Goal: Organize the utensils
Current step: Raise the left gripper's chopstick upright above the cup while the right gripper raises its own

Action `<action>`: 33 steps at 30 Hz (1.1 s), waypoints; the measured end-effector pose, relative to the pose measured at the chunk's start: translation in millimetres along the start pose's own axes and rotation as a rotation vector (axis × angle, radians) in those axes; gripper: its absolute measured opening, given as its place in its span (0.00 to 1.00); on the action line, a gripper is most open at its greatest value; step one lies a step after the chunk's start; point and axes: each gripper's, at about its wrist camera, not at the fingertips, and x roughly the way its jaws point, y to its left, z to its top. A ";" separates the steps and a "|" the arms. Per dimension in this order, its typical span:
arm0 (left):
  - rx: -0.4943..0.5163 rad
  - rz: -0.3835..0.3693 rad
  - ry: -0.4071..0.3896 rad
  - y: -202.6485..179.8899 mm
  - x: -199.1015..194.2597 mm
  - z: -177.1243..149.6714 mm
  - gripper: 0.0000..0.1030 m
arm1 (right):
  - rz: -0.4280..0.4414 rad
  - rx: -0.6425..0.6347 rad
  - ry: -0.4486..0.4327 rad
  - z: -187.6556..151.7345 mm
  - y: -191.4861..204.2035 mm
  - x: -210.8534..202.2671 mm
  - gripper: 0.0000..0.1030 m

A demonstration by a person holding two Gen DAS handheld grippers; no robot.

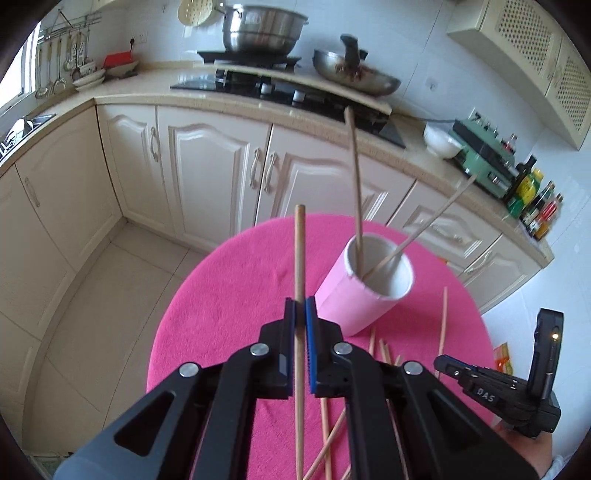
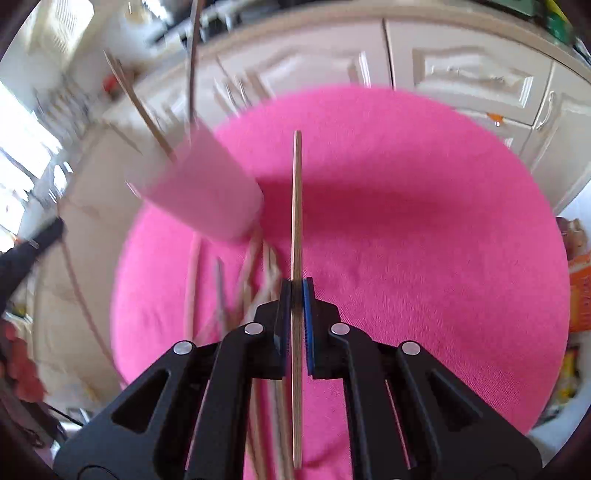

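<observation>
A pink-and-white cylindrical holder (image 1: 364, 286) stands on a round pink-covered table (image 1: 229, 295) with two wooden chopsticks (image 1: 356, 184) leaning in it. My left gripper (image 1: 300, 306) is shut on a wooden chopstick (image 1: 300, 251) that points up and away, left of the holder. Several loose chopsticks (image 1: 384, 350) lie on the cloth near the holder's base. In the right wrist view my right gripper (image 2: 296, 291) is shut on another chopstick (image 2: 297, 206). The holder (image 2: 207, 195) is blurred at upper left, with loose chopsticks (image 2: 255, 269) below it. The right gripper's body (image 1: 498, 391) shows at lower right.
Cream kitchen cabinets (image 1: 207, 166) and a counter run behind the table, with a stove (image 1: 280, 88), a steel pot (image 1: 262, 29) and a wok (image 1: 354, 74). Bottles (image 1: 532, 195) and a green appliance (image 1: 484, 155) stand at the right. Tiled floor (image 1: 110, 314) lies to the left.
</observation>
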 end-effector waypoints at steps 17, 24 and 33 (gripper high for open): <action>-0.029 -0.163 -0.307 -39.5 -13.5 81.0 0.06 | 0.283 -0.067 -0.446 80.4 62.5 -88.0 0.07; -0.036 -0.169 -0.329 -46.7 8.0 98.4 0.06 | 0.293 -0.088 -0.485 102.4 77.7 -82.2 0.07; -0.022 -0.145 -0.369 -48.8 35.4 105.1 0.06 | 0.266 -0.104 -0.565 118.7 82.8 -73.8 0.07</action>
